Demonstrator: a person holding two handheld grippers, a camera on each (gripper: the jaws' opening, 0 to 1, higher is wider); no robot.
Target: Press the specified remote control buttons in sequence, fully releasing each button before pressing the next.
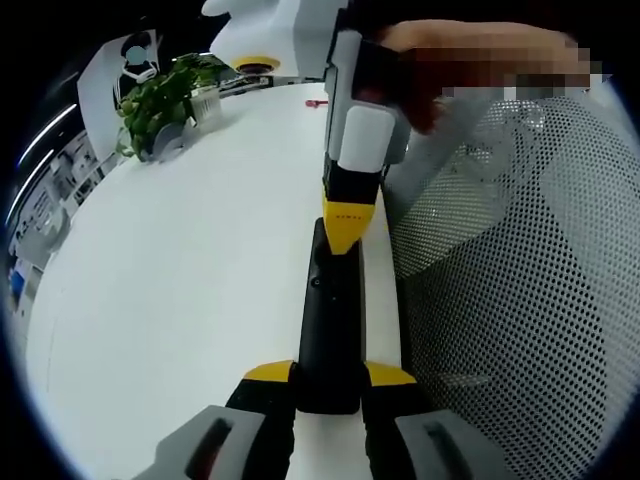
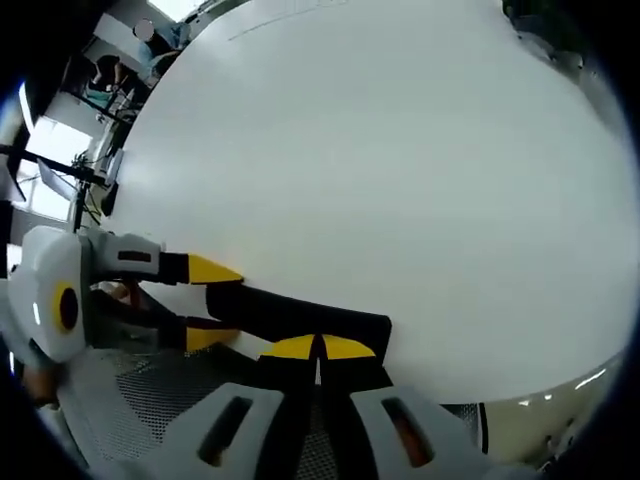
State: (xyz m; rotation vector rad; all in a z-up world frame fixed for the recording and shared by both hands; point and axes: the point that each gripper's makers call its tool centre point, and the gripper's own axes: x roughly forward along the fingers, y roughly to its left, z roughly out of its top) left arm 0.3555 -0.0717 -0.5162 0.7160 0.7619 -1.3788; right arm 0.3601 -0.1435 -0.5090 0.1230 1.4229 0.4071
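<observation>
A long black remote control (image 1: 328, 320) lies at the edge of the white table (image 1: 200, 250). My left gripper (image 1: 328, 376) is shut on its near end, one yellow fingertip on each side. From above, my right gripper (image 1: 348, 222) comes down with its yellow tips together on the remote's far end, and a person's hand holds it. In the right gripper view, my right gripper (image 2: 320, 347) is shut, its tips resting on top of the remote control (image 2: 320, 315). My left gripper (image 2: 213, 300) clamps the remote's other end from the left.
A potted plant (image 1: 160, 105) stands at the table's far left, and a small red object (image 1: 316, 102) lies farther back. A white-and-yellow device (image 1: 255, 45) sits at the far edge. A mesh chair back (image 1: 520, 280) is close beside the table edge.
</observation>
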